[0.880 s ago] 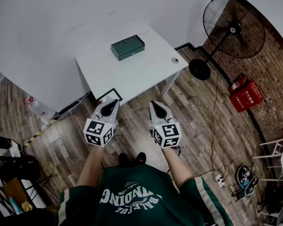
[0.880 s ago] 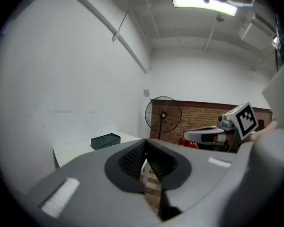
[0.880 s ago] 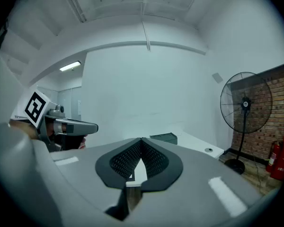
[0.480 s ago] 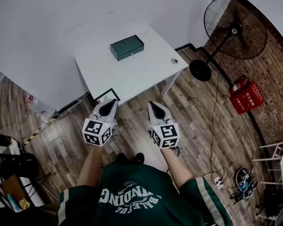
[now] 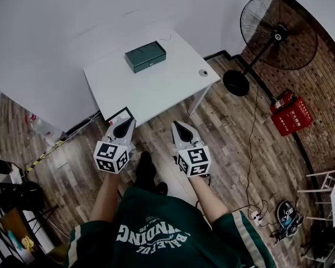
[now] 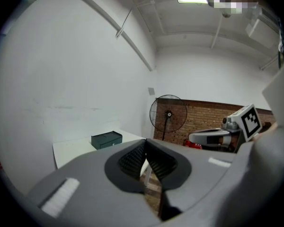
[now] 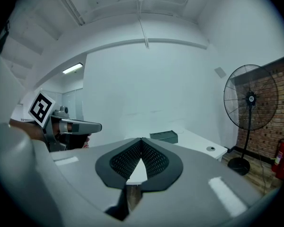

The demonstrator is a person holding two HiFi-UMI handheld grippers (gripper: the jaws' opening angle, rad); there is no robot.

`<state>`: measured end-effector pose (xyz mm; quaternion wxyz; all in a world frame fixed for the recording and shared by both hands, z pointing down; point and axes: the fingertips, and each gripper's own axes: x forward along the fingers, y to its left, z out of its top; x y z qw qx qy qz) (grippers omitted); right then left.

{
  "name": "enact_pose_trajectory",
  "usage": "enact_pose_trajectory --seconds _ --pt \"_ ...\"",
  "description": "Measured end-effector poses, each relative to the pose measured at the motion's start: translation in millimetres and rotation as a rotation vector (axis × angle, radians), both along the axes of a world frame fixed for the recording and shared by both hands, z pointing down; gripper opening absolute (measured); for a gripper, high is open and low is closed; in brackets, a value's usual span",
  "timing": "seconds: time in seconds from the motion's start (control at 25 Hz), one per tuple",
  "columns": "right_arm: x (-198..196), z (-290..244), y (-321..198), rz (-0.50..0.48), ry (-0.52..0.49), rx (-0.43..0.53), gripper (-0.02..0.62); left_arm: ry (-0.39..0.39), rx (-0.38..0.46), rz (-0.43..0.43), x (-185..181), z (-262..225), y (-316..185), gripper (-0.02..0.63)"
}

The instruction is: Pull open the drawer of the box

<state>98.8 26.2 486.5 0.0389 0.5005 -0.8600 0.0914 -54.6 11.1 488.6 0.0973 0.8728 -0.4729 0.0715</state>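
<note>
A dark green box (image 5: 145, 56) with a drawer front lies on the white table (image 5: 156, 88), towards its far side. The same box (image 6: 106, 139) shows small in the left gripper view, and the box (image 7: 164, 136) is also far off in the right gripper view. My left gripper (image 5: 125, 123) is held over the wooden floor short of the table's near edge, jaws shut and empty. My right gripper (image 5: 180, 127) is beside it, also shut with nothing in it. Both are well away from the box.
A small round object (image 5: 203, 72) lies near the table's right corner. A black standing fan (image 5: 276, 35) stands to the right by a brick wall. A red case (image 5: 291, 114) lies on the floor. Cables and a power strip (image 5: 259, 216) run along the floor at right.
The person has stepped forward, one foot now ahead. The table and box have slid slightly left in the head view. Both grippers stay shut and side by side.
</note>
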Motion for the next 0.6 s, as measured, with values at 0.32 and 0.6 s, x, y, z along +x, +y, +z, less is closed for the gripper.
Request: enact_pose_trajectory --seconds 0.32,0.6 --pt "2.8 13.0 -74.7 0.000 0.004 -0.024 0.002 0.008 -0.012 0.017 10.1 13.6 -76.7 0.052" --pt "-20.6 5.8 -178.9 -0.018 0.023 -0.016 0.002 0.011 -0.018 0.031 0.7 13.3 -183.5 0.052"
